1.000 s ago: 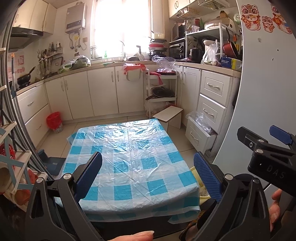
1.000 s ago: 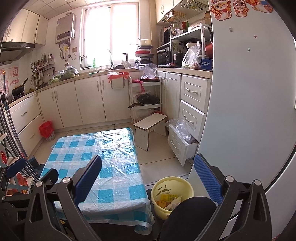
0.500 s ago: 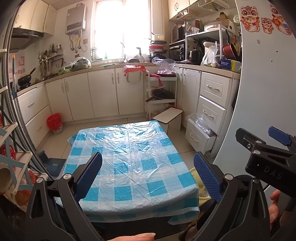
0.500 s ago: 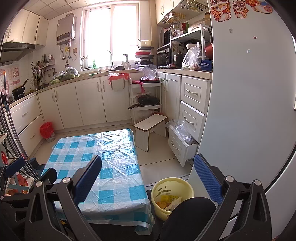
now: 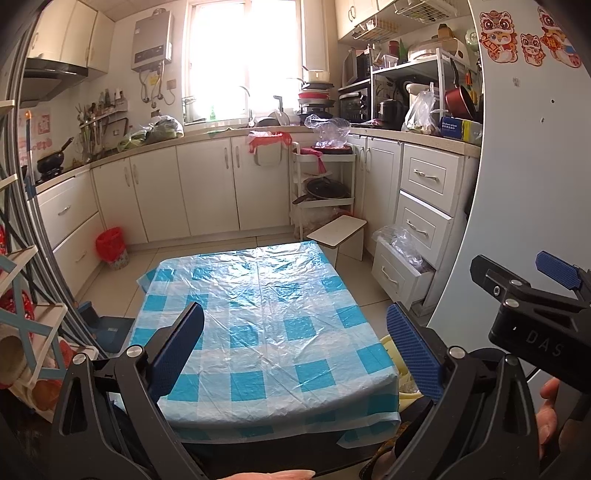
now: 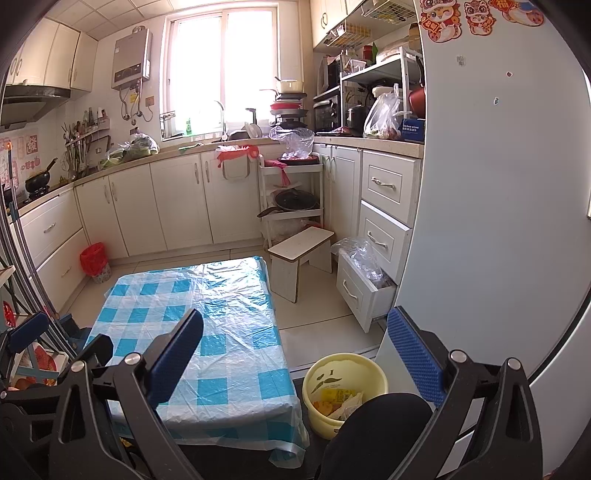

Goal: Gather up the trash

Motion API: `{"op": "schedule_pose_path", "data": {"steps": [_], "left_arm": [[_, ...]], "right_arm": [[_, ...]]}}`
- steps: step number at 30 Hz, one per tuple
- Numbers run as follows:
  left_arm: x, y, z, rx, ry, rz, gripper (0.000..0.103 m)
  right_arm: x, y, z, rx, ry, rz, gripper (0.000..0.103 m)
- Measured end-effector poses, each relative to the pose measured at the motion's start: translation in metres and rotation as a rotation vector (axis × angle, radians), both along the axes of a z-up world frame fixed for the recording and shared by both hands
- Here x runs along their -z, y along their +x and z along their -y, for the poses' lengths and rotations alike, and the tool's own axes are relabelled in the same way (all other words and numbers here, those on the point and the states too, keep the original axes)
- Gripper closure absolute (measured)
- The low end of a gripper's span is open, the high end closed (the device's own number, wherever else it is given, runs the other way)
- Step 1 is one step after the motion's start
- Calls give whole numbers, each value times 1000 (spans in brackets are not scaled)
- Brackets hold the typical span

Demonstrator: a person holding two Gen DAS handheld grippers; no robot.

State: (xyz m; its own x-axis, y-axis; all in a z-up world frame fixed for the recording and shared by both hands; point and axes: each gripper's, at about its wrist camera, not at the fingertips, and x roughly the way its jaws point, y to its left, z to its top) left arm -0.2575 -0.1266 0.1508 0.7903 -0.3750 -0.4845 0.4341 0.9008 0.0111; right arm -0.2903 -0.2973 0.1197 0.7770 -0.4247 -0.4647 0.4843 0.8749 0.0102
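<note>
Left wrist: left tool (image 5: 295, 347) level (jaws apart).

Low worktop (image 5: 266, 332) under a blue-and-white check plastic sheet, centre floor. Small white wooden stool (image 6: 301, 243) just beyond its far right corner. White 3-tier trolley (image 6: 290, 192) behind the stool w/ a dark pan on the mid shelf and a clear plastic bag (image 6: 293, 142) on top. White bottom drawer (image 6: 364, 291) pulled open at right, crumpled clear plastic inside. Grey wall-mounted water heater (image 5: 153, 40) left of the bright window (image 5: 243, 55). Pale fridge door (image 6: 498, 184) at right w/ red lion stickers (image 5: 496, 35).
</note>
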Motion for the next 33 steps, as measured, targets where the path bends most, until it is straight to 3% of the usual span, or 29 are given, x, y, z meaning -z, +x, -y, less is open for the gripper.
{"op": "schedule_pose_path", "data": {"steps": [33], "left_arm": [[-4,-2,-3,-11,8,17,8]], "right_arm": [[1,0,0,-1,2,3,7]]}}
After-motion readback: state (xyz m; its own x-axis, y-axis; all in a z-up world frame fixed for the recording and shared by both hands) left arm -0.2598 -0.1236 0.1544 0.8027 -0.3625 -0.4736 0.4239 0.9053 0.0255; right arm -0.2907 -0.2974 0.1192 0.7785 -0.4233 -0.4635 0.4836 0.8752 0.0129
